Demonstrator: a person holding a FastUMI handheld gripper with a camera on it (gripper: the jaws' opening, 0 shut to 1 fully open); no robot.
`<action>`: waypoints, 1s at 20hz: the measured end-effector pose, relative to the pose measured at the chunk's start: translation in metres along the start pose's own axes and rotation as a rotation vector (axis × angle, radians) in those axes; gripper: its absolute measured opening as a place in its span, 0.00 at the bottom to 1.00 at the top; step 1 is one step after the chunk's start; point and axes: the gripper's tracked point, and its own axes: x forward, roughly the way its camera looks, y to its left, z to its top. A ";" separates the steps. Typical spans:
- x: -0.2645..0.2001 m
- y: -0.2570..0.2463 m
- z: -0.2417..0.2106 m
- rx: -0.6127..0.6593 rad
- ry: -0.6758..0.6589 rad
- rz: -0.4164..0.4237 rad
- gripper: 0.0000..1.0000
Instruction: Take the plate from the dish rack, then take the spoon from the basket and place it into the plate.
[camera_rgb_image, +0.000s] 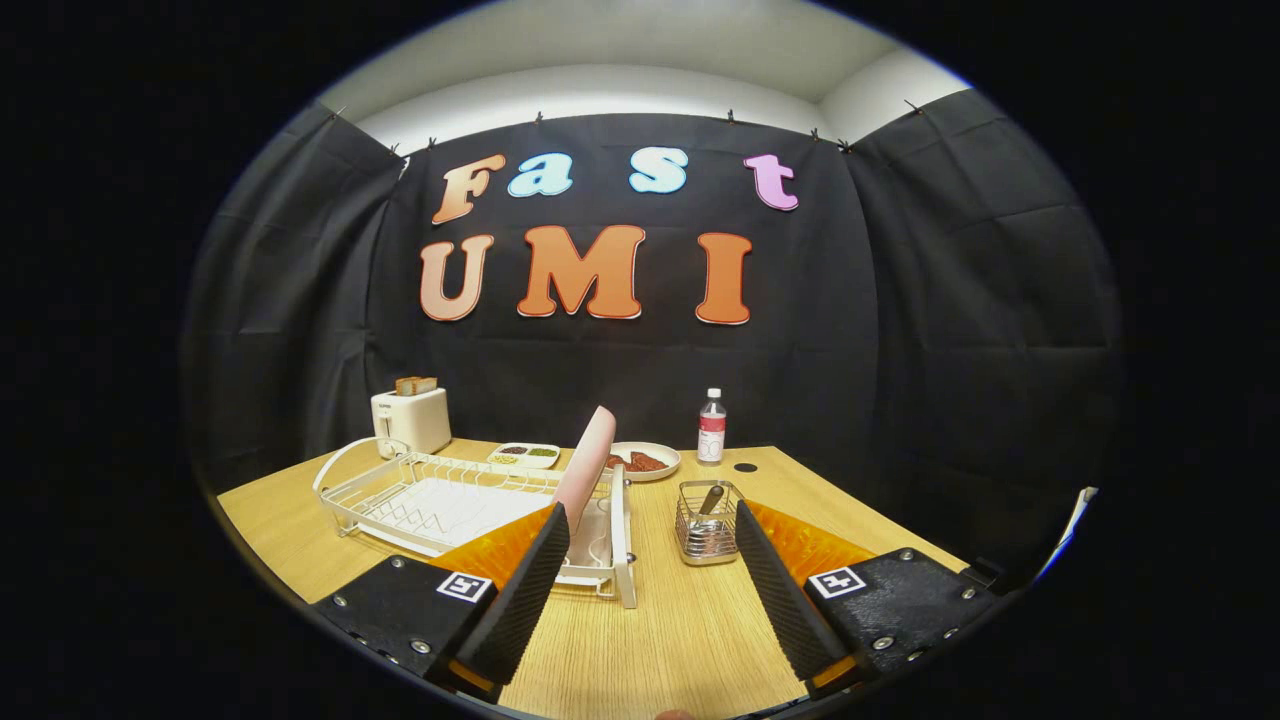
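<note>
While the gripper (645, 560) is held spread and empty, the pink plate (585, 468) is seen upright on edge in the white dish rack (440, 500), just ahead of the left finger; likely stiff, slippery, breakable; best pinched across its upper rim.

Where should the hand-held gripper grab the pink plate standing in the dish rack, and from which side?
Probably the upper rim of the pink plate: it stands on edge, tilted, at the near end of the dish rack, so only that rim is free. Come from above with one finger on each face. The hand-held gripper is open, holding nothing.
</note>
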 end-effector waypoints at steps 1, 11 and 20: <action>0.001 -0.001 0.001 -0.001 -0.001 -0.003 0.99; 0.010 0.008 0.012 -0.002 -0.009 -0.005 0.99; 0.028 0.023 0.009 0.004 0.013 -0.012 0.99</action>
